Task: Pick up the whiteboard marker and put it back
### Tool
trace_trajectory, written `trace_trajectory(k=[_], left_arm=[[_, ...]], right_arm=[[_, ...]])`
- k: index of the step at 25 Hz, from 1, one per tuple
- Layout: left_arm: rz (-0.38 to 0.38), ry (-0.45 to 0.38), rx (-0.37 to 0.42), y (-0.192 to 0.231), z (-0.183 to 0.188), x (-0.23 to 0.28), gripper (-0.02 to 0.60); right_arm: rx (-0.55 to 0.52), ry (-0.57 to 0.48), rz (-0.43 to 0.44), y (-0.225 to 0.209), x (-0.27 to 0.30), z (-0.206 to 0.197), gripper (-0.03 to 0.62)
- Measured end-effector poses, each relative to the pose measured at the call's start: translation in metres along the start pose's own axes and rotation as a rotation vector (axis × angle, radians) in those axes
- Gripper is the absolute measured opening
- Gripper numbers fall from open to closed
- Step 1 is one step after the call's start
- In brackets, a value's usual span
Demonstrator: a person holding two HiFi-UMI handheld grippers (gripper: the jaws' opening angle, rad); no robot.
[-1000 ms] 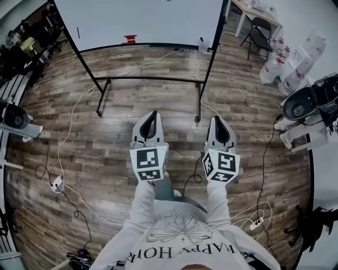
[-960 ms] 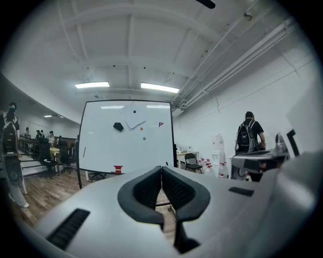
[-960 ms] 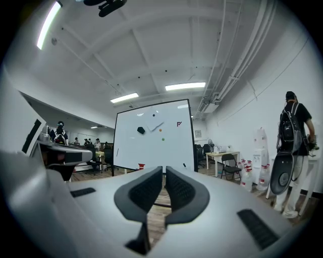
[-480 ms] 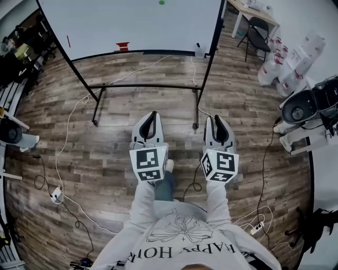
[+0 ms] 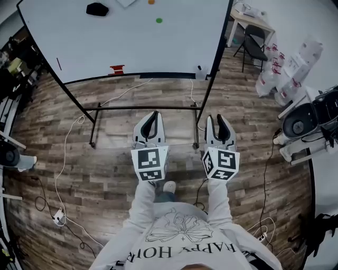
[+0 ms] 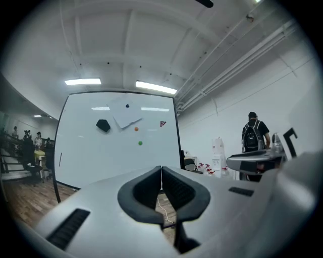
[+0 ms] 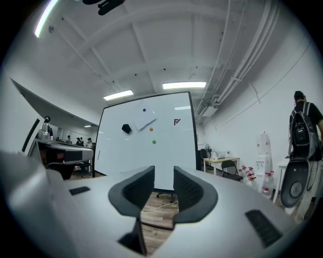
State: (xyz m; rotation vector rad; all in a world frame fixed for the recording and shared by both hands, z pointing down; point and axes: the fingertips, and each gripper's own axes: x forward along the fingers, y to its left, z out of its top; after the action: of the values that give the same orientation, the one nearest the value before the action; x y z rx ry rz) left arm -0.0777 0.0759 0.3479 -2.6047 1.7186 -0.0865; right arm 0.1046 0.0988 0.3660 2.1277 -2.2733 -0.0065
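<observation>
A white whiteboard [image 5: 132, 42] on a black wheeled stand fills the far side of the head view. A thin dark stick [image 5: 58, 64], likely the marker, clings near its left edge; it also shows small in the left gripper view [image 6: 59, 159] and the right gripper view [image 7: 98, 154]. My left gripper [image 5: 153, 114] is held level toward the board with its jaws shut and empty [image 6: 161, 169]. My right gripper [image 5: 218, 119] points the same way beside it. Its jaws are opening, with nothing between them [image 7: 164, 174]. Both are well short of the board.
On the board sit a black eraser [image 5: 97, 9], a green dot [image 5: 159, 21] and a red item [image 5: 116, 69] above the tray. White cables [image 5: 63, 158] trail on the wood floor. A table and chair [image 5: 255, 37] and grey machines [image 5: 306, 116] stand right. A person with a backpack [image 6: 252, 133] stands off right.
Both grippers have moved forward toward the whiteboard, which now looks larger and nearer. The right gripper's jaws have gone from shut to parted. The left jaws stay shut.
</observation>
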Motion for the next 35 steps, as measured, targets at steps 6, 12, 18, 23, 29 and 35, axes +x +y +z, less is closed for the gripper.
trace_trajectory(k=[6, 12, 18, 23, 29, 35], left_arm=[[-0.023, 0.008, 0.002, 0.029, -0.001, 0.057, 0.006], [-0.027, 0.042, -0.014, 0.044, -0.016, 0.092, 0.006], [-0.012, 0.073, -0.027, 0.053, -0.034, 0.137, 0.006], [0.011, 0.086, -0.032, 0.055, -0.04, 0.195, 0.006], [0.033, 0.107, -0.015, 0.047, -0.042, 0.272, 0.006], [0.076, 0.138, -0.026, 0.045, -0.048, 0.338, 0.006]], right_arm=[[-0.005, 0.015, -0.014, 0.001, 0.062, -0.001, 0.1], [-0.013, 0.041, -0.033, -0.003, 0.1, -0.012, 0.107], [-0.009, 0.064, -0.051, -0.024, 0.144, -0.029, 0.111], [-0.011, 0.078, -0.031, -0.05, 0.201, -0.039, 0.114], [-0.013, 0.128, 0.028, -0.089, 0.282, -0.057, 0.119], [-0.082, 0.193, 0.099, -0.113, 0.355, -0.079, 0.156]])
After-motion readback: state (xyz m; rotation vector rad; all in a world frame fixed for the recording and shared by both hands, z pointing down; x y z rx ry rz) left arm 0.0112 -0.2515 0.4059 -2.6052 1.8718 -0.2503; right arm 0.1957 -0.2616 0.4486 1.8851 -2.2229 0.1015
